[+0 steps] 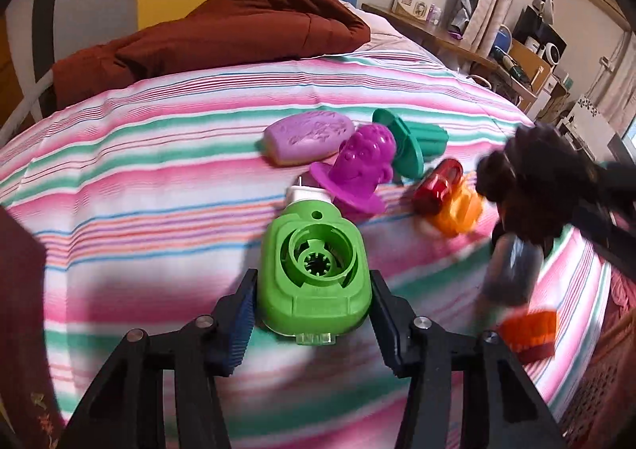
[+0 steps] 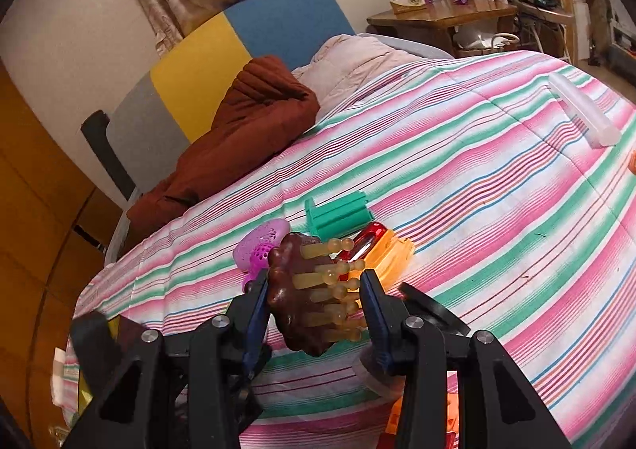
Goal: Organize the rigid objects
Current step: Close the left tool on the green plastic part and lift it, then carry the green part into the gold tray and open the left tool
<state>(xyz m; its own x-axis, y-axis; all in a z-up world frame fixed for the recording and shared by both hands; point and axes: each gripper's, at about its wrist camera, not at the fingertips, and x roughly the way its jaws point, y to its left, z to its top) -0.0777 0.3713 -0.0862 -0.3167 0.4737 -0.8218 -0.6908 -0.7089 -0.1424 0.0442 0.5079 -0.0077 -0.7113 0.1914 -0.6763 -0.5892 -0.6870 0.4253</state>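
Black fingers of the left gripper sit either side of a green plastic toy on the striped bedspread. Its jaws look just closed on the toy's wider near end, pads touching the sides; whether they press firmly I cannot tell. The toy's long axis runs straight ahead, away from the gripper, its white tip pointing at the cluster beyond: a purple mould, a lilac bar, a teal piece and a red-and-orange toy. The right gripper holds a brown knobbed brush, lifted above the spread, jaws clamped across it, pegs facing right. It hovers nearer the red-and-orange toy than the left does.
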